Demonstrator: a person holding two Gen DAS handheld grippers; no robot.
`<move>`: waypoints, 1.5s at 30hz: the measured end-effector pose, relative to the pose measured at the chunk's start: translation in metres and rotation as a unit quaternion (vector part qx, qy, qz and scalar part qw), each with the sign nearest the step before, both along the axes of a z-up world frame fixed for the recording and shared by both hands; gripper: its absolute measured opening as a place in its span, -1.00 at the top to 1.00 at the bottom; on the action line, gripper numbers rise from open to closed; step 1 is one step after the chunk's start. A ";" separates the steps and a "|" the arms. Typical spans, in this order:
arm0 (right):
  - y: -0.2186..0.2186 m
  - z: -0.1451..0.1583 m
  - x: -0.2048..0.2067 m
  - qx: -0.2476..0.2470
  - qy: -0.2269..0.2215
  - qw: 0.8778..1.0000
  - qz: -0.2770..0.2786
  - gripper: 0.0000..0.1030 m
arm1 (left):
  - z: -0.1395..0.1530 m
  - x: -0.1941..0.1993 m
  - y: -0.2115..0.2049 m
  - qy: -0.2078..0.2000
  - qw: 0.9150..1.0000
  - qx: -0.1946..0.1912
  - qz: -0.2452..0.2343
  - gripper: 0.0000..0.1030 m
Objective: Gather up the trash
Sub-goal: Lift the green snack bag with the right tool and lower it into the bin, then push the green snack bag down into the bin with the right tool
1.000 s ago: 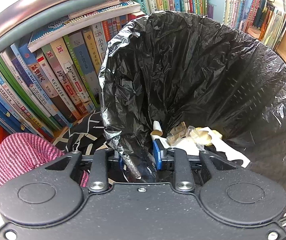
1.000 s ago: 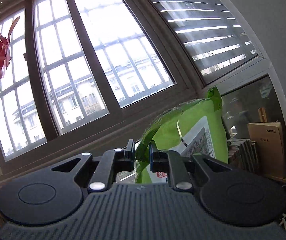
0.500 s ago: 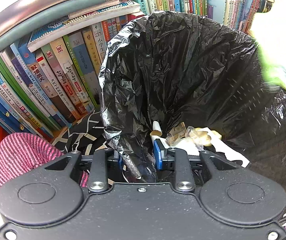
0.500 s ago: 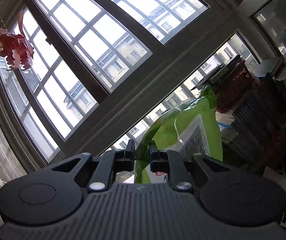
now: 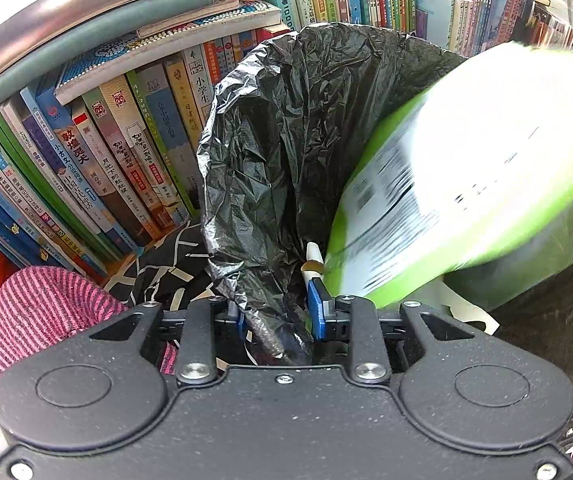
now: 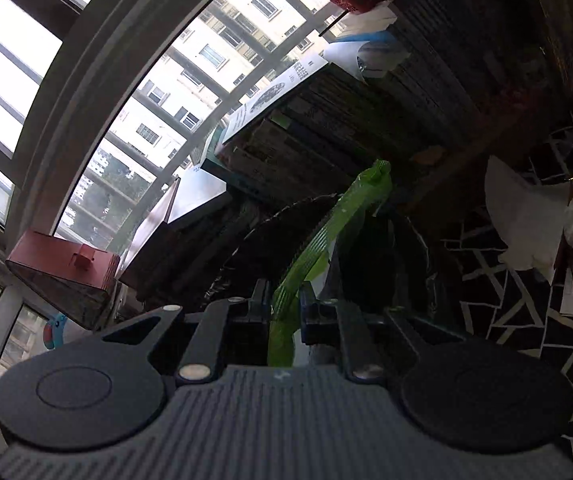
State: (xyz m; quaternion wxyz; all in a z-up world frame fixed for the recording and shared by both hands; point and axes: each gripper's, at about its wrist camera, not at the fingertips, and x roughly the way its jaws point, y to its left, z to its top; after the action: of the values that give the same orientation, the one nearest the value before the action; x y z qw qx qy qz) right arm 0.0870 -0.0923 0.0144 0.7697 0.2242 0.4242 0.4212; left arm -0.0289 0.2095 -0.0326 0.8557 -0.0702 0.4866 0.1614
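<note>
Right wrist: jaws clamp the green packet (image 6: pixel 326 240) (left jaws pinch the black bag (image 5: pixel 286 160)).

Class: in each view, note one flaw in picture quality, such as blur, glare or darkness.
Left wrist view: the green packet is smeared by motion blur, while the books stay sharp. Right wrist view: the bright window leaves the black bag dark.

Black trash bag (image 5: pixel 286 152): crinkled plastic, mouth open, centre of the left wrist view, near rim bunched at lower centre. Green snack wrapper (image 5: pixel 466 184): flat, motion-blurred, white printed panel, tilted over the bag mouth at right. Paper scraps (image 5: pixel 313 258) lie at the bag bottom.
</note>
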 end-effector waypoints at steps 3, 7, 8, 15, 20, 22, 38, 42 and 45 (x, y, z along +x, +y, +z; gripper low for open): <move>0.017 -0.008 -0.004 -0.046 -0.002 0.999 0.013 0.65 | 0.000 0.000 0.000 0.000 1.000 0.000 0.000 0.49; 0.035 -0.016 -0.007 -0.103 -0.001 0.994 0.022 0.65 | 0.000 0.000 0.000 0.000 1.000 -0.001 0.000 0.49; 0.038 -0.017 -0.008 -0.125 0.003 0.992 0.014 0.64 | 0.000 0.000 0.000 0.000 1.000 -0.001 0.000 0.49; 0.050 -0.023 -0.011 -0.195 -0.001 0.981 0.020 0.63 | 0.000 0.001 -0.001 -0.001 1.000 -0.001 0.000 0.48; 0.059 -0.020 -0.015 -0.226 -0.020 0.973 0.041 0.53 | 0.000 0.001 -0.001 -0.001 1.000 -0.001 0.000 0.48; 0.064 -0.020 -0.018 -0.239 -0.028 0.970 0.048 0.49 | 0.000 0.001 -0.001 -0.001 1.000 -0.001 0.000 0.48; 0.047 0.008 -0.028 -0.207 -0.067 0.974 0.056 -0.54 | 0.000 0.001 -0.001 -0.001 1.000 -0.002 0.001 0.48; 0.032 0.018 -0.025 -0.191 -0.075 0.978 0.036 -0.59 | 0.000 0.001 -0.002 -0.001 1.000 -0.002 0.001 0.48; 0.021 0.024 -0.023 -0.179 -0.079 0.980 0.019 -0.62 | 0.000 0.001 -0.001 -0.001 1.000 -0.002 0.001 0.48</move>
State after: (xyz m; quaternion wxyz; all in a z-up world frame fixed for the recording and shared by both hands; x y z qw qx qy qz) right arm 0.0639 -0.0716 0.0384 0.8205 0.0406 0.4345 0.3693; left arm -0.0283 0.2084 -0.0326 0.8558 -0.0721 0.4863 0.1609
